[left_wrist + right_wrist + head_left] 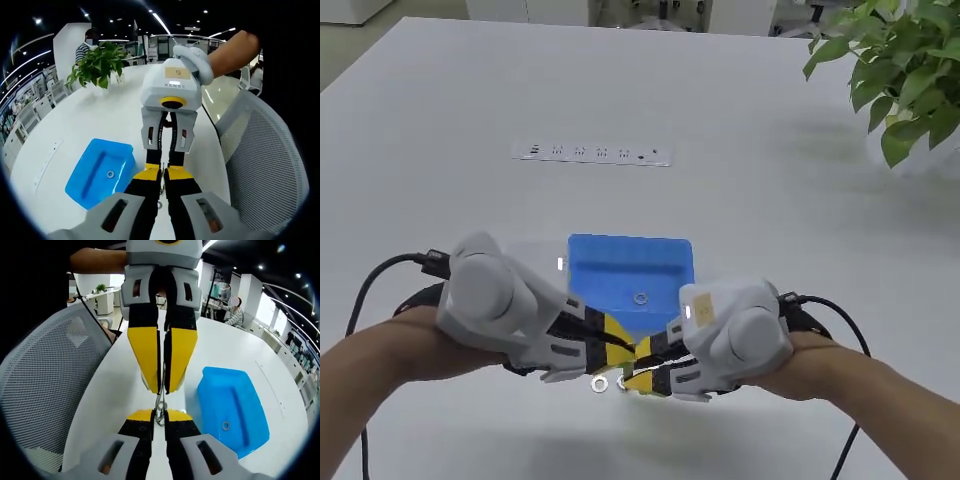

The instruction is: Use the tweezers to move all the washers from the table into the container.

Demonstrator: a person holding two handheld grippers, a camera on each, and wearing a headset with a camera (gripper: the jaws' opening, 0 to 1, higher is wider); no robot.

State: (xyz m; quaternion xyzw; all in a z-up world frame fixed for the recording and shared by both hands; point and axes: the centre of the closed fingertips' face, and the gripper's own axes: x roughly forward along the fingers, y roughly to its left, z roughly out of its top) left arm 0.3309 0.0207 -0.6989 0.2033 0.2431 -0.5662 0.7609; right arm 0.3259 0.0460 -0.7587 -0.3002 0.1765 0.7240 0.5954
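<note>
My two grippers meet tip to tip over the near table edge, the left gripper [618,343] facing the right gripper [646,362]. Thin metal tweezers [160,407] run between both pairs of yellow-tipped jaws. In the right gripper view my right gripper [160,415] is shut on them, and the left gripper [161,382] closes on them from above. In the left gripper view the tweezers [161,186] sit inside my left gripper [163,173]. Two washers [599,384] lie on the table under the tips. A blue container [630,245] just beyond holds one washer [640,298].
A white power strip [592,153] lies across the middle of the table. A leafy plant [905,70] stands at the far right. A grey mesh chair [260,165] sits behind the near table edge. Black cables trail from both grippers.
</note>
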